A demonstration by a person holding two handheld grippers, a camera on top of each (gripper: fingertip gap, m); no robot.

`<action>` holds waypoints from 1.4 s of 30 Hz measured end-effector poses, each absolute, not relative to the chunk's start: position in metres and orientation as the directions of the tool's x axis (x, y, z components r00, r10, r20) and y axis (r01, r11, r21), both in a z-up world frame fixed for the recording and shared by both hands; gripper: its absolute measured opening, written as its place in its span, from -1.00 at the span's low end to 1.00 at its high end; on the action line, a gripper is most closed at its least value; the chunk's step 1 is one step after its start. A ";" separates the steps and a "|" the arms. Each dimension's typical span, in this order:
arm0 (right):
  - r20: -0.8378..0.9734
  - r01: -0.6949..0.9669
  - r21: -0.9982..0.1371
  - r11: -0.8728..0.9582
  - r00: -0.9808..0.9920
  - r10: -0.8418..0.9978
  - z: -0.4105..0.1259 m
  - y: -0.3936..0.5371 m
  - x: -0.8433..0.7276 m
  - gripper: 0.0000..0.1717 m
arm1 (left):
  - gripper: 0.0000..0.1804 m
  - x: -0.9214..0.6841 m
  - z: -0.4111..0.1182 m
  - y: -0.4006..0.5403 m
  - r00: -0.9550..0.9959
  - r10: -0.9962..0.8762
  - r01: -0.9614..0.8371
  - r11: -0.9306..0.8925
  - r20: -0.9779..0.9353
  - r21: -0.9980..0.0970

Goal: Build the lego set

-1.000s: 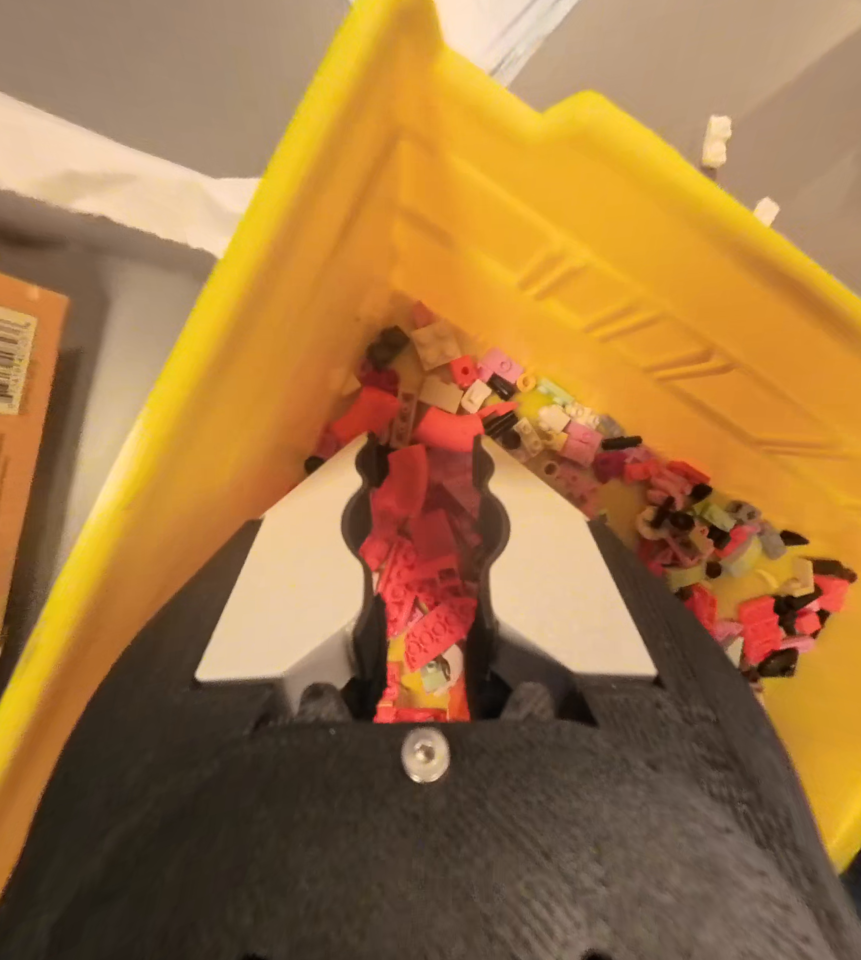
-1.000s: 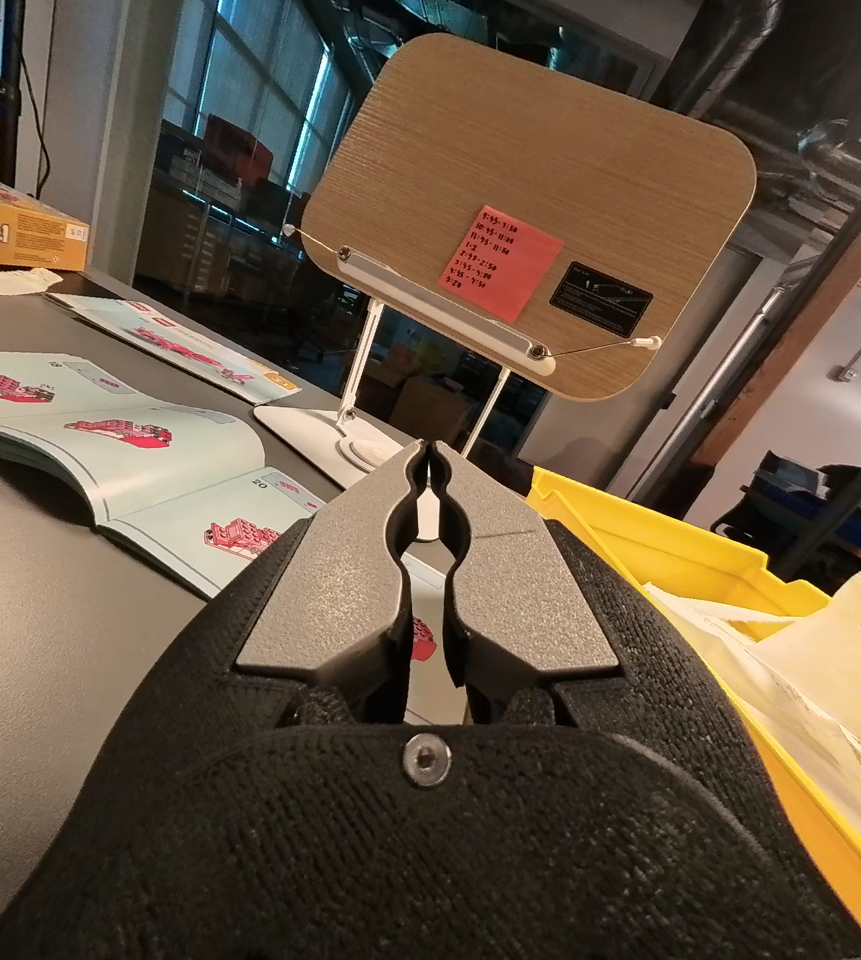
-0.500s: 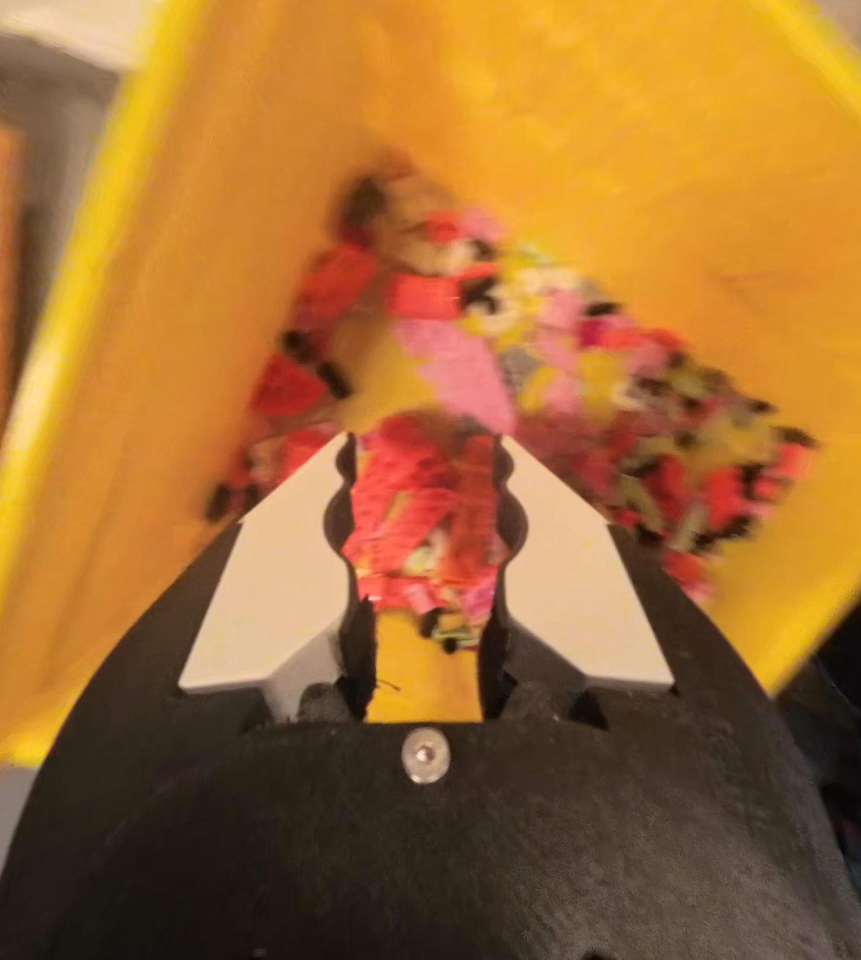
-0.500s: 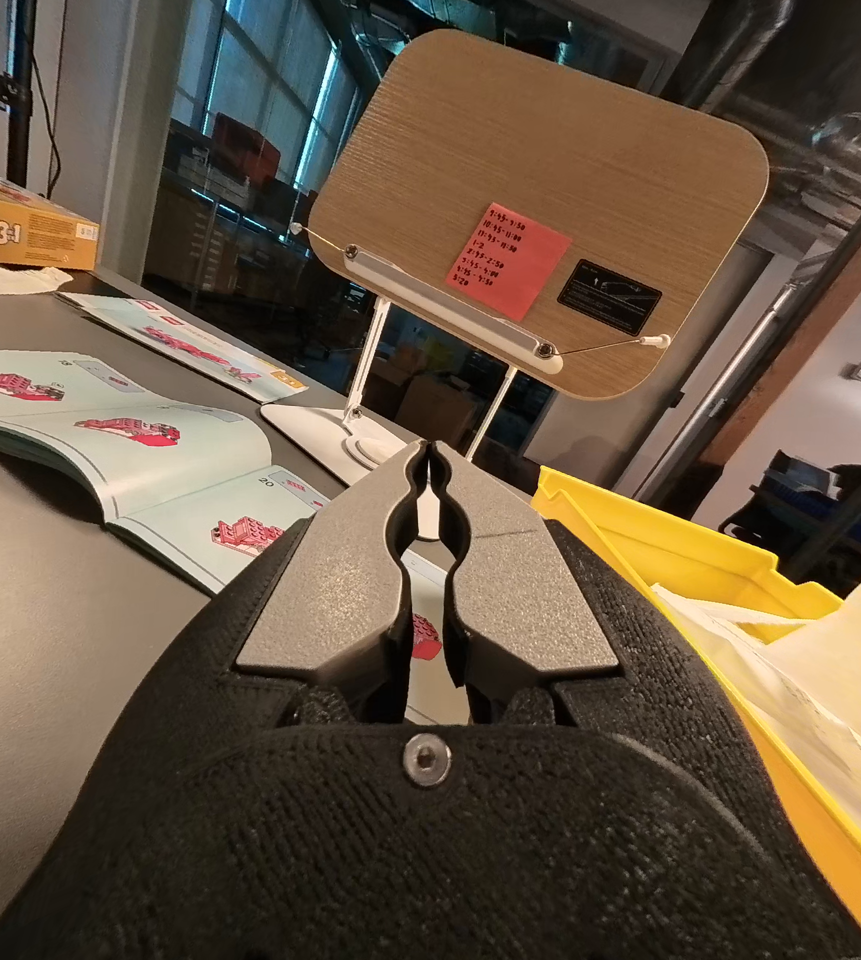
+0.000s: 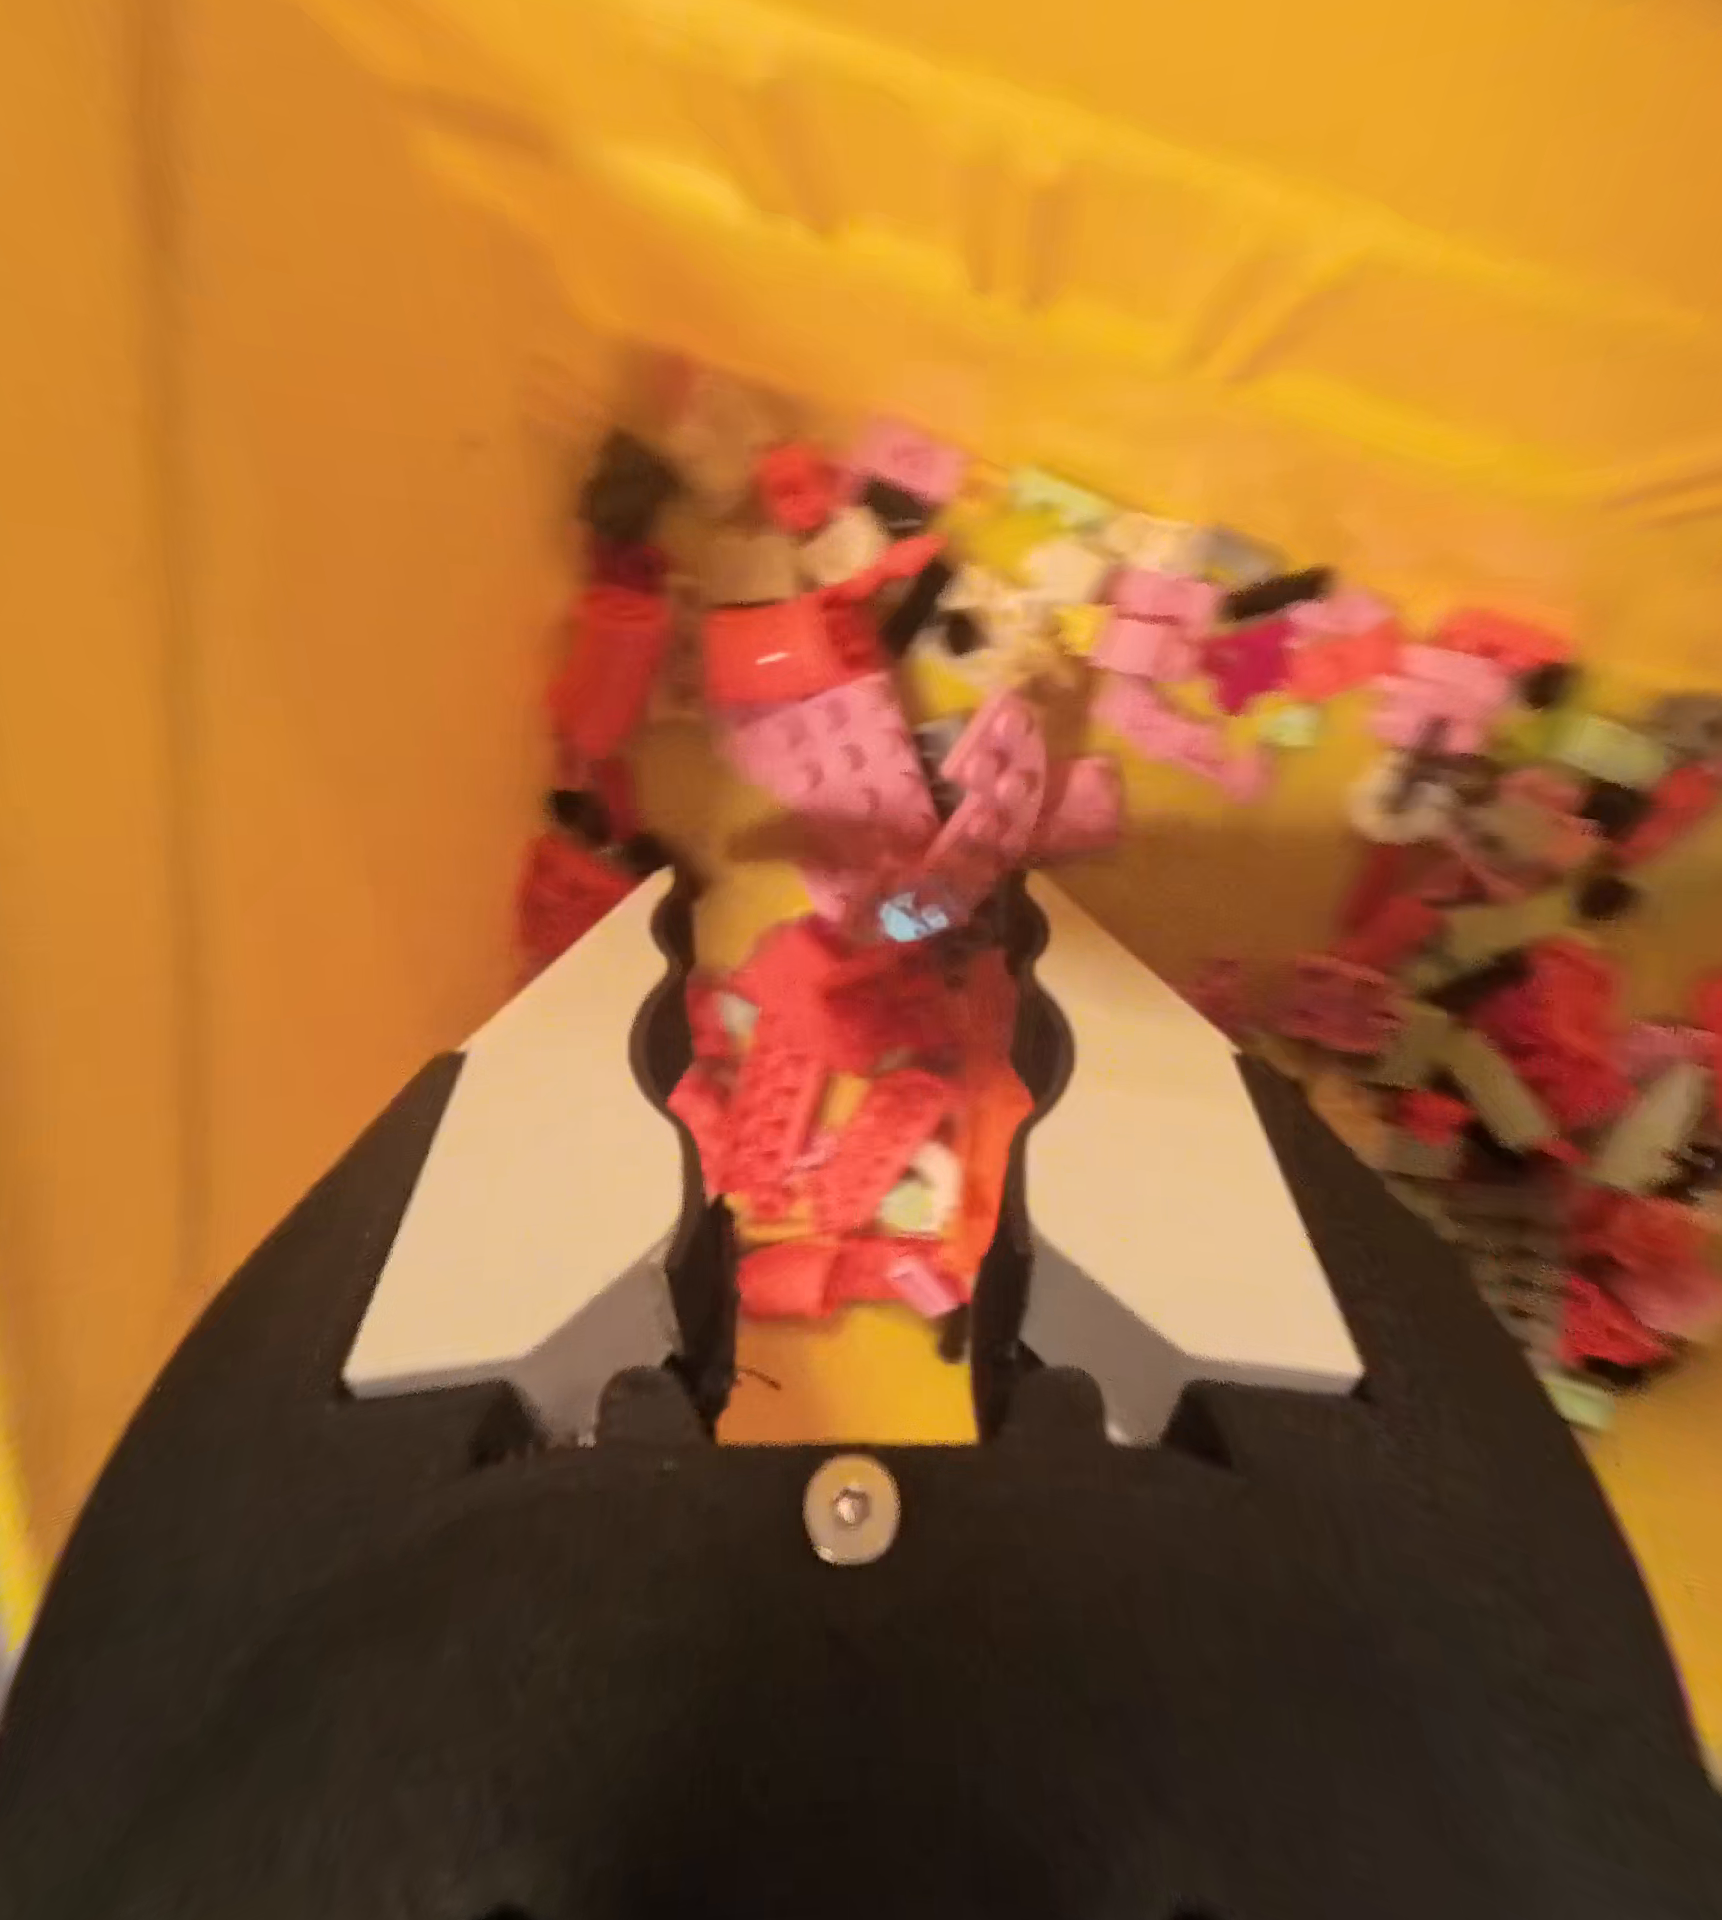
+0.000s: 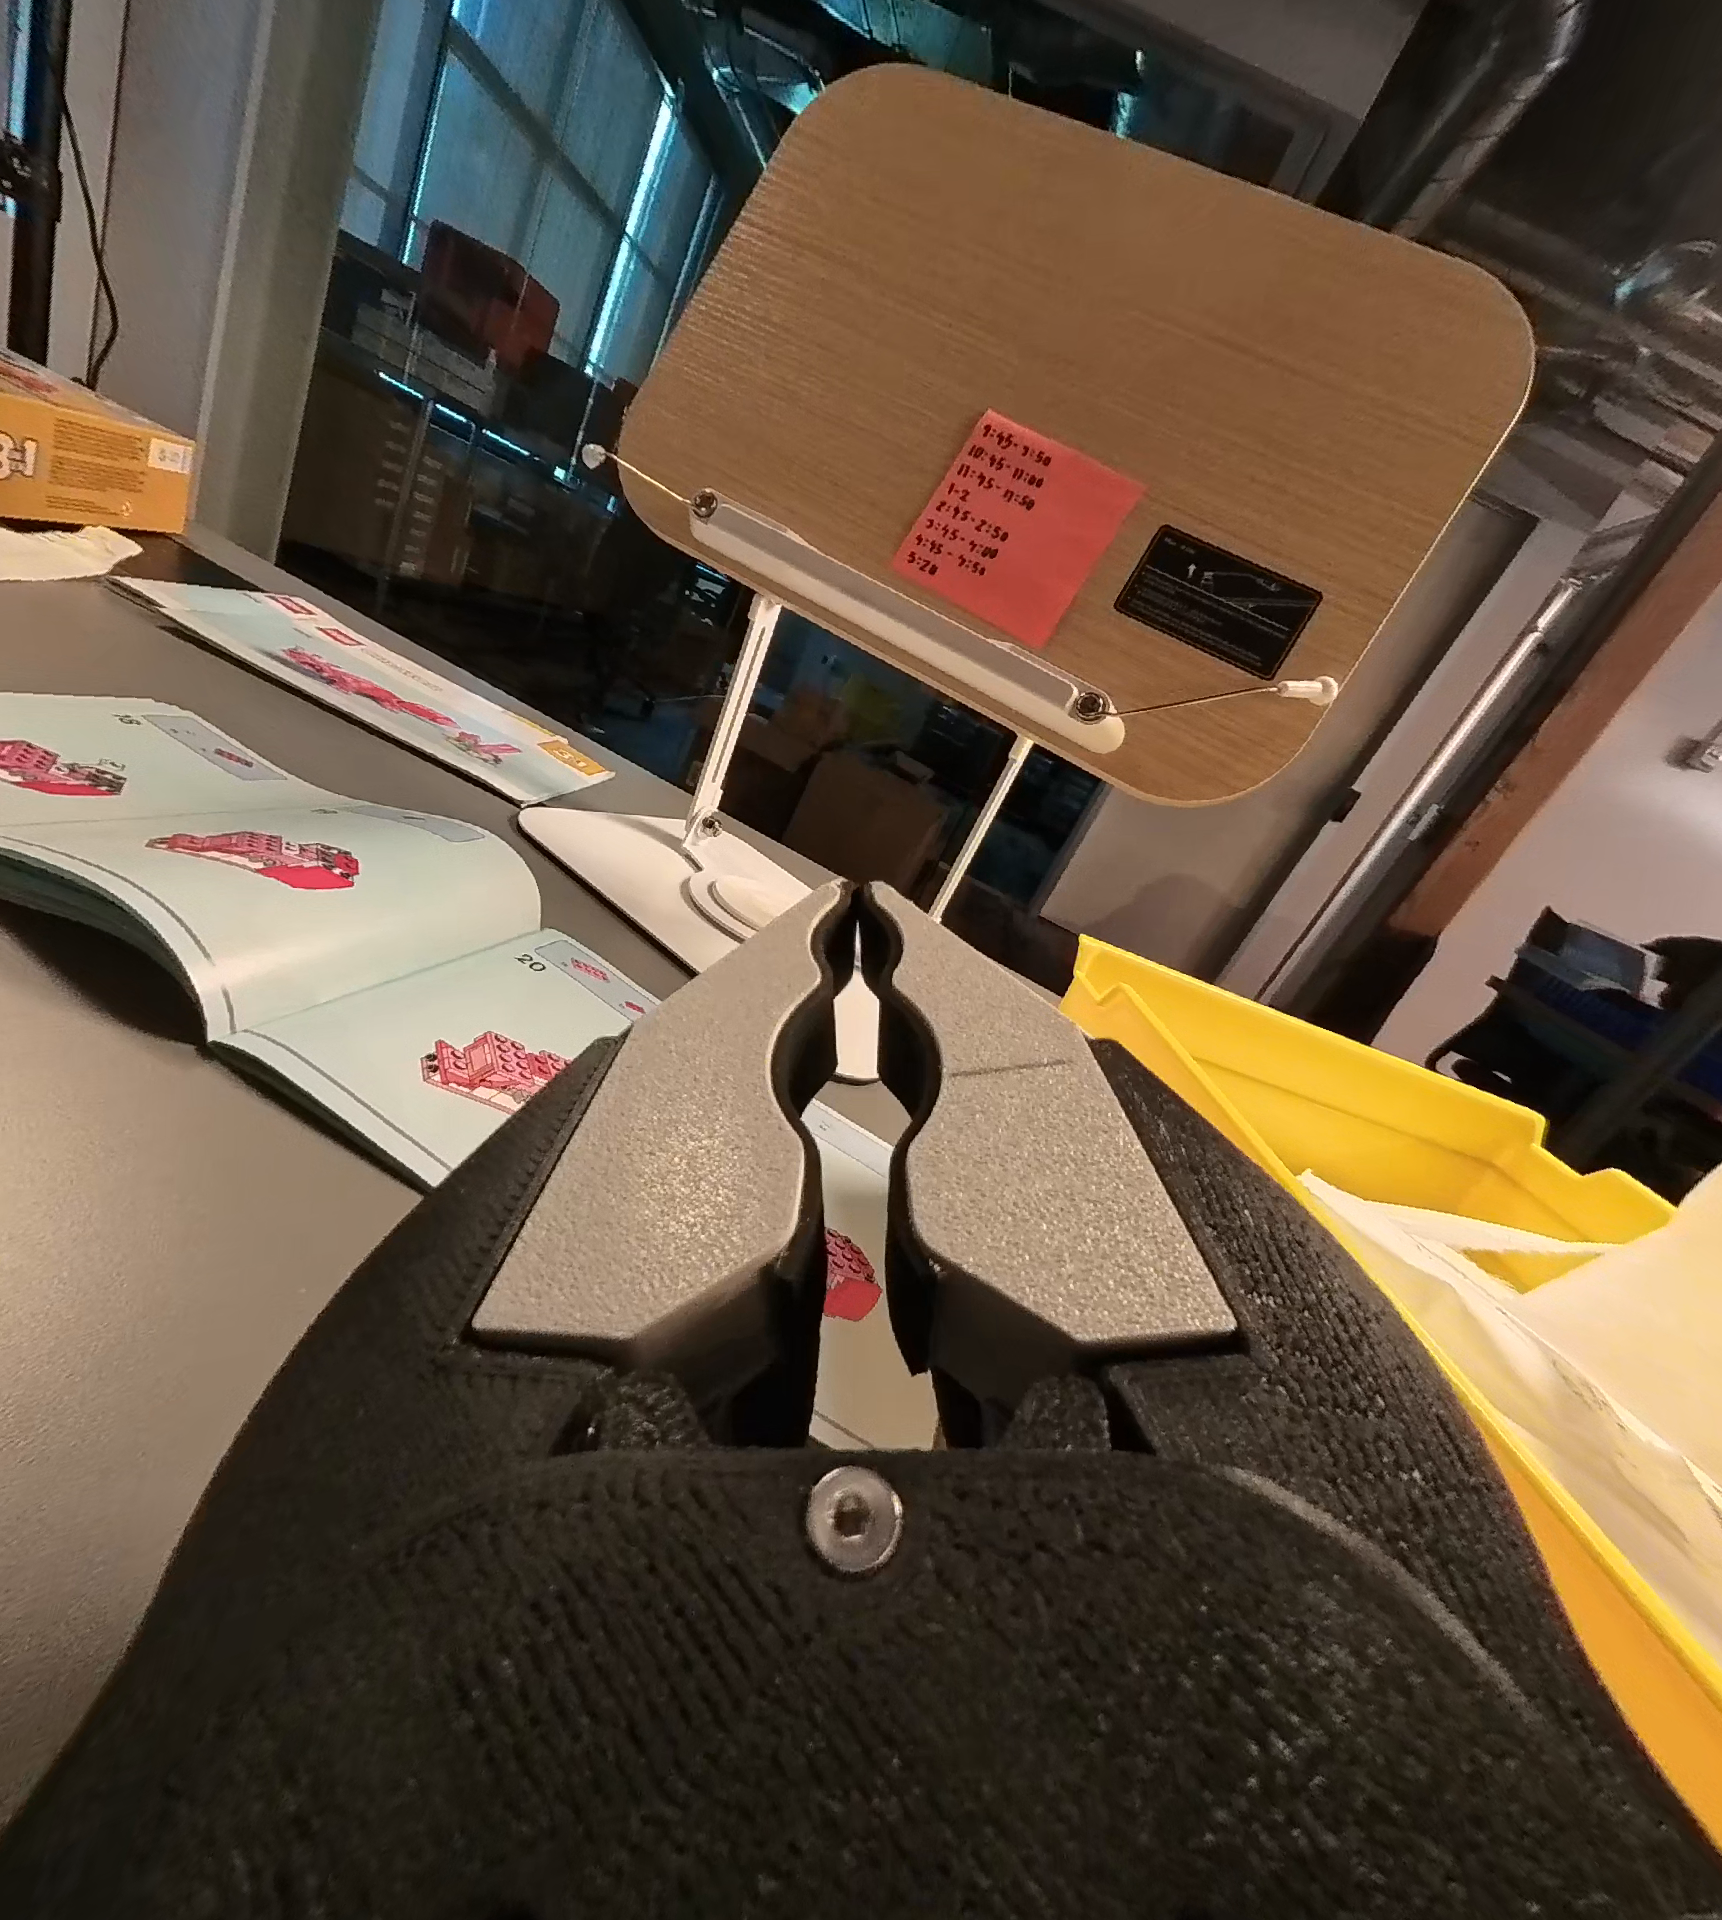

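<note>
In the left wrist view my left gripper (image 5: 852, 888) is open, low inside a yellow bin (image 5: 213, 520). It is over a pile of small bricks, mostly red, pink and black. Red bricks (image 5: 836, 1091) show in the wide gap between the white fingers (image 5: 545, 1122). Pink plates (image 5: 826, 769) lie just beyond the tips. The picture is blurred, so contact with the bricks is unclear. In the right wrist view my right gripper (image 6: 855, 891) is shut with nothing between its grey fingers (image 6: 691, 1143). It hovers over a dark table (image 6: 57, 1195).
An open instruction booklet (image 6: 213, 883) and a second booklet (image 6: 369, 675) lie on the table to the left. A wooden book stand (image 6: 1075, 416) on a white base stands ahead. A yellow bin (image 6: 1356, 1122) with paper bags (image 6: 1615, 1299) is at right. An orange box (image 6: 36, 447) is far left. The gap from one gripper's tips to the other's is roughly 45 cm.
My left gripper's jaws have opened wider and it has moved closer to the brick pile; pink plates now show beyond the tips. The right gripper stays shut and has hardly moved.
</note>
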State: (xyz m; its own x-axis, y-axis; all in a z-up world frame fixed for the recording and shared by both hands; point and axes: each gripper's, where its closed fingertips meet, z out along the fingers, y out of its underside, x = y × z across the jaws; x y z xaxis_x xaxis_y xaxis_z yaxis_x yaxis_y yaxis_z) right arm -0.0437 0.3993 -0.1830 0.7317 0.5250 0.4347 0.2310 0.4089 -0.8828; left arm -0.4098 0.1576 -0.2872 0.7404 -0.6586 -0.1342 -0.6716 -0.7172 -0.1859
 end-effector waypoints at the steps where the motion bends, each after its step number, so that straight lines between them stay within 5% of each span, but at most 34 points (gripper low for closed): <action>1: 0.433 0.231 -0.884 0.407 0.733 0.524 -0.183 0.400 -0.043 -1.00 | -0.35 -0.421 -0.285 0.164 0.752 -0.630 -0.659 -0.731 -0.195 -0.175; 6: 0.437 0.238 -0.883 0.405 0.734 0.520 -0.184 0.400 -0.043 -1.00 | -0.14 -0.402 -0.271 0.144 0.746 -0.665 -0.647 -0.723 -0.008 -0.240; 10: 0.444 0.244 -0.880 0.409 0.730 0.520 -0.184 0.399 -0.044 -1.00 | -0.03 -0.394 -0.270 0.107 0.664 -0.738 -0.719 -0.674 0.118 -0.173; 15: 0.446 0.246 -0.879 0.409 0.729 0.519 -0.184 0.399 -0.045 -1.00 | -0.06 -0.413 -0.290 0.096 0.628 -0.778 -0.778 -0.627 -0.026 -0.022; 20: 0.448 0.249 -0.878 0.409 0.729 0.518 -0.184 0.399 -0.045 -1.00 | -0.34 -0.427 -0.278 0.137 0.701 -0.669 -0.709 -0.692 -0.248 -0.139; 23: 0.446 0.247 -0.878 0.409 0.730 0.518 -0.184 0.399 -0.045 -1.00 | -0.17 -0.423 -0.271 0.140 0.709 -0.667 -0.705 -0.678 -0.230 -0.208; 27: 0.448 0.248 -0.878 0.409 0.727 0.520 -0.185 0.399 -0.045 -1.00 | -0.03 -0.367 -0.259 0.111 0.632 -0.773 -0.711 -0.607 0.056 -0.356; 33: 0.454 0.255 -0.876 0.411 0.723 0.520 -0.185 0.399 -0.046 -1.00 | 0.47 -0.334 -0.279 0.107 0.578 -0.815 -0.782 -0.538 -0.043 -0.314; 42: 0.461 0.263 -0.872 0.412 0.722 0.516 -0.186 0.399 -0.047 -1.00 | 0.54 -0.331 -0.304 0.117 0.630 -0.776 -0.755 -0.599 -0.041 -0.267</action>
